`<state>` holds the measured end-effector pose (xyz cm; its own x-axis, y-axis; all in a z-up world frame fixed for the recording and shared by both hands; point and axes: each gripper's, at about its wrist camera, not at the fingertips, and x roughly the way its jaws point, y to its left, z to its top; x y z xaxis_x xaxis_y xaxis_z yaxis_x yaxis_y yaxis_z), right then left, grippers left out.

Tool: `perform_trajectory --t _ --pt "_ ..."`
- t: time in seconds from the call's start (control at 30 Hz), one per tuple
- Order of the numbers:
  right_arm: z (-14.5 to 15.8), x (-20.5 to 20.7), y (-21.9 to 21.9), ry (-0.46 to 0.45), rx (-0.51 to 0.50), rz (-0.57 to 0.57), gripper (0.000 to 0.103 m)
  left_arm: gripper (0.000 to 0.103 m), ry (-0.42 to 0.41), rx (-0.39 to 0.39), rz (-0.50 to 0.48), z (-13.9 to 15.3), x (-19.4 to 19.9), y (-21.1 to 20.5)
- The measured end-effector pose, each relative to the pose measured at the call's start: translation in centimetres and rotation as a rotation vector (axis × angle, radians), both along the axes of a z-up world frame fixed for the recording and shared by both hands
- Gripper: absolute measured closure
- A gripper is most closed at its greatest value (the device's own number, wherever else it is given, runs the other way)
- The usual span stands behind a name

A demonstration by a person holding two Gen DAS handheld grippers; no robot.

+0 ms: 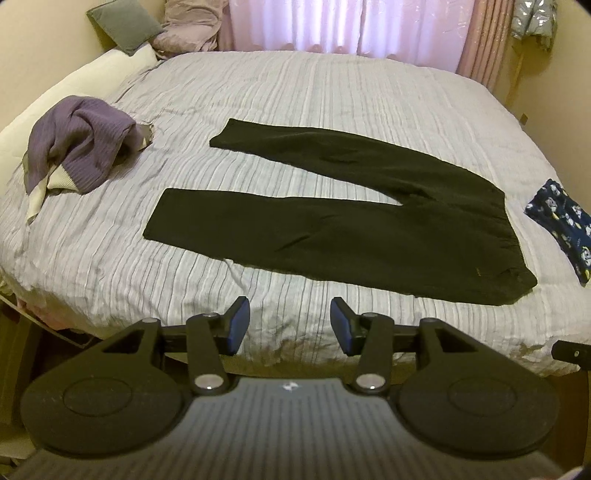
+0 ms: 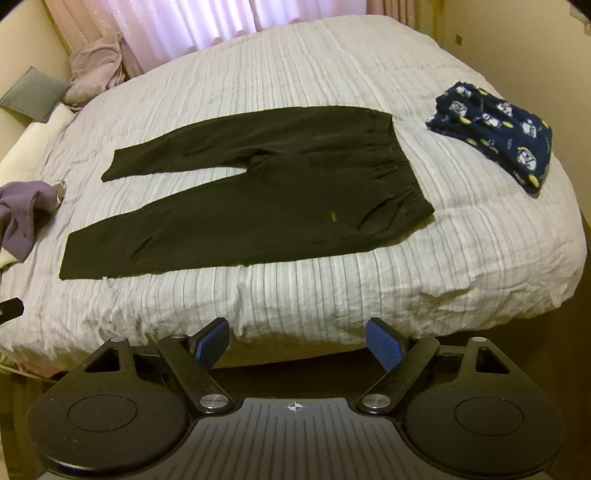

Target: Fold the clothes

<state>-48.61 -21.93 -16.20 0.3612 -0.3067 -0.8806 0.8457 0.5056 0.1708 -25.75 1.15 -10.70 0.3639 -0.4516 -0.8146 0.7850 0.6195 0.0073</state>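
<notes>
Black trousers [image 1: 351, 221] lie spread flat on the bed, legs splayed toward the left and waistband to the right; the right wrist view shows the trousers [image 2: 258, 192] with the waistband nearest its side. My left gripper [image 1: 290, 325] hovers over the bed's near edge, short of the lower leg, open with nothing between its blue pads. Open and empty too, my right gripper [image 2: 297, 347] hangs at the near edge below the waistband. A crumpled purple sweater [image 1: 77, 147] lies at the left. A folded navy patterned garment [image 2: 495, 133] rests at the right.
The bed's striped pale cover [image 1: 295, 92] reaches back to pink curtains [image 1: 332, 26]. Pillows and a grey cushion [image 1: 123, 24] sit at the far left corner. The mattress front edge [image 2: 332, 332] drops off just ahead of the grippers.
</notes>
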Motion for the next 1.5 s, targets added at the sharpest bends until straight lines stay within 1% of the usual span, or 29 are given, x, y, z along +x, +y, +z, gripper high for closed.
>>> perform_trajectory --t 0.23,0.5,0.63,0.83,1.03,1.13,1.23,1.37,1.5 --pt "0.4 -0.6 0.0 -0.003 -0.021 0.012 0.019 0.059 0.002 0.012 0.002 -0.3 -0.7 -0.1" --pt "0.1 -0.6 -0.3 -0.005 -0.006 0.022 0.019 0.059 0.003 0.027 0.024 -0.8 -1.2 0.5" --pt "-0.5 -0.3 -0.4 -0.007 0.012 0.038 0.019 0.059 0.009 0.037 0.037 -1.2 -0.8 0.6" --pt "-1.5 0.0 -1.9 -0.006 0.037 0.008 0.019 0.06 0.018 0.034 0.032 -1.8 0.5 -0.7" --pt "-3.3 0.2 -4.4 0.018 0.067 -0.05 0.019 0.062 0.026 0.022 -0.011 -2.9 2.6 -4.2" --pt "-4.5 0.6 -6.1 0.04 0.091 -0.091 0.019 0.063 0.047 0.028 -0.042 -3.9 4.0 -6.9" --pt "-6.0 1.4 -8.2 0.072 0.115 -0.139 0.019 0.064 0.066 0.044 -0.075 -5.2 5.8 -10.5" --pt "-7.7 3.4 -11.5 0.131 0.143 -0.197 0.019 0.064 0.087 0.065 -0.116 -6.6 9.3 -15.6" --pt "-8.8 6.9 -15.3 0.185 0.144 -0.217 0.019 0.064 0.099 0.058 -0.14 -7.2 14.3 -19.7"
